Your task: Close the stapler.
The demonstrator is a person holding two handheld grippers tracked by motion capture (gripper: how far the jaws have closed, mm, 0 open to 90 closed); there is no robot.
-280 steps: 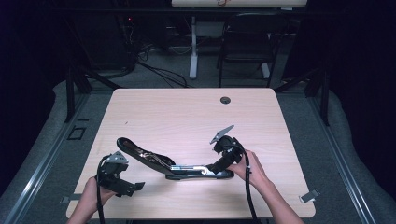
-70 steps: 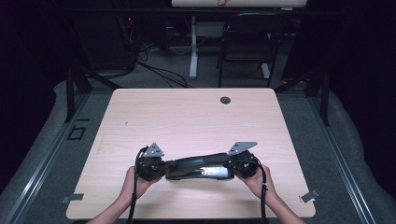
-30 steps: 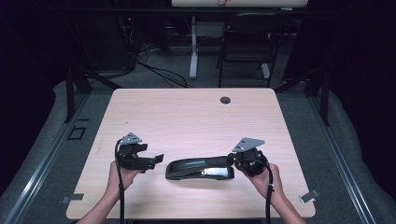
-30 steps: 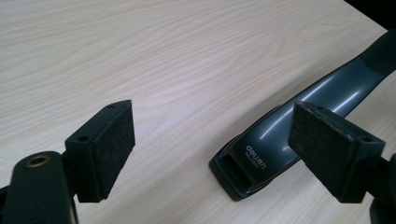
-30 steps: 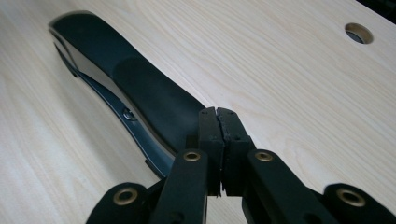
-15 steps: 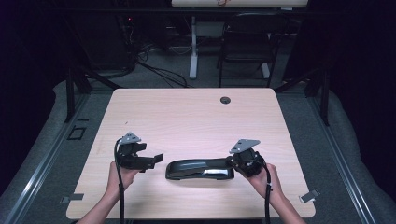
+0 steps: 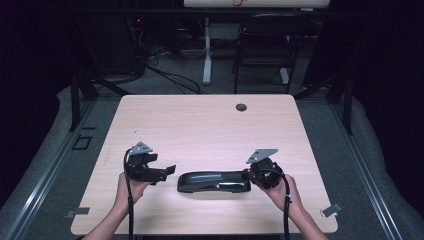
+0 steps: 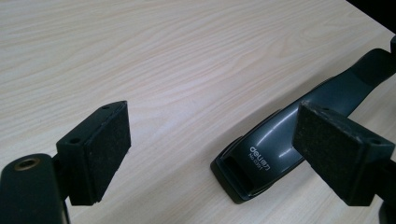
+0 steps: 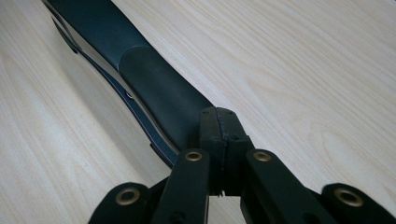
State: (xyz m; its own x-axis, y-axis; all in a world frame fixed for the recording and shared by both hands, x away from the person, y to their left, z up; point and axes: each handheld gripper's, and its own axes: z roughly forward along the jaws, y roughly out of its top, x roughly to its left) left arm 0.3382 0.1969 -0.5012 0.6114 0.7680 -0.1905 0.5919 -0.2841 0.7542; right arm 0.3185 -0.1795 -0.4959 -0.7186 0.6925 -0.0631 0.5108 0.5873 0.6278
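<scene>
A long black stapler [image 7: 214, 181] lies flat along the near part of the wooden table [image 7: 200, 125]. My left gripper [image 7: 167, 172] hovers just left of the stapler's nose, open, with bare table between its pads. In the left gripper view that gripper [image 8: 219, 151] frames the nose of the stapler [image 8: 275, 149], which carries white lettering, without touching it. My right gripper [image 7: 248, 175] is at the stapler's right end. In the right gripper view that gripper [image 9: 218, 123] is shut, pad against pad, nothing between, its tip resting at the rear of the stapler [image 9: 159, 88].
A round cable hole [image 7: 241, 107] sits near the table's far edge. Beyond the table stand a dark chair [image 7: 265, 45] and a white desk leg [image 7: 207, 55], with cables on the floor. Light bare wood spreads over the far half of the table.
The stapler's top arm, raised towards my right gripper a second ago, now lies flat. Before that my left gripper drew away from the stapler's left end. Both hands now hold nearly still.
</scene>
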